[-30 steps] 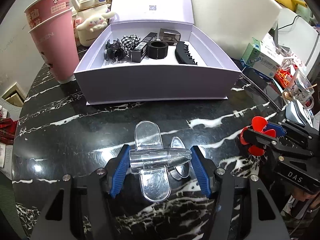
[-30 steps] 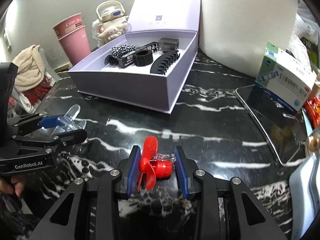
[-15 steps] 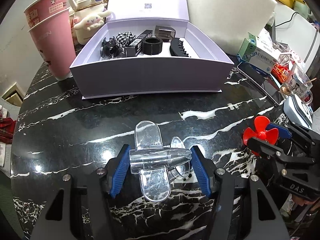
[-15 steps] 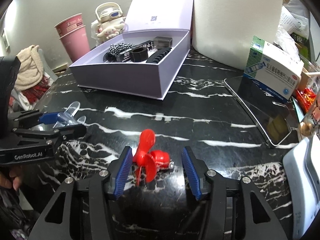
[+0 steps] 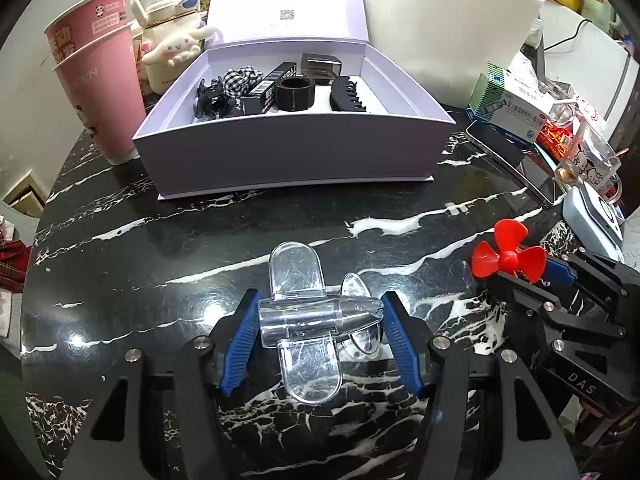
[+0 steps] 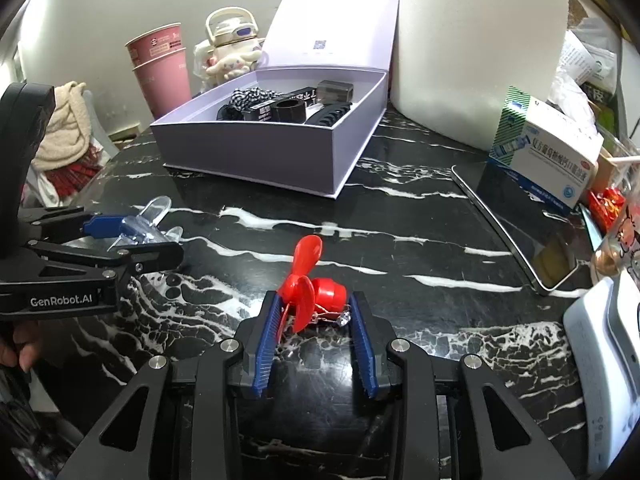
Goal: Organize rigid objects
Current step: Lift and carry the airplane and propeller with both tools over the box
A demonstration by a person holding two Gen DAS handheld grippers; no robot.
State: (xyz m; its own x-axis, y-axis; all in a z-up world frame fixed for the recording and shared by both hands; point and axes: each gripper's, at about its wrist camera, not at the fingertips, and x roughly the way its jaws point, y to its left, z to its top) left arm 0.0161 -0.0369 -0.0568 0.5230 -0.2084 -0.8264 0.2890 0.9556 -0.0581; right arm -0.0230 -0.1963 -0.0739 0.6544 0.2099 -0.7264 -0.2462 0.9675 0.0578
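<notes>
My left gripper (image 5: 318, 314) is shut on a clear plastic toy plane body (image 5: 308, 312), held just above the black marble table (image 5: 160, 264); it also shows in the right wrist view (image 6: 140, 232). My right gripper (image 6: 316, 312) is shut on a red propeller part (image 6: 310, 286) with a small wire piece, low over the table; the propeller shows in the left wrist view (image 5: 508, 256). The open lilac box (image 5: 288, 148) behind holds black hair items, a checked scrunchie and a black ring.
Two stacked pink paper cups (image 5: 96, 88) and a white character bottle (image 5: 172, 44) stand left of the box. A white foam block (image 6: 480, 52), a medicine carton (image 6: 548, 152), a dark tablet (image 6: 520, 224) and a glass (image 5: 588, 164) crowd the right side.
My right gripper opened around the red propeller half a second ago and has closed on it again, now farther from the box. My left gripper kept its hold on the plane.
</notes>
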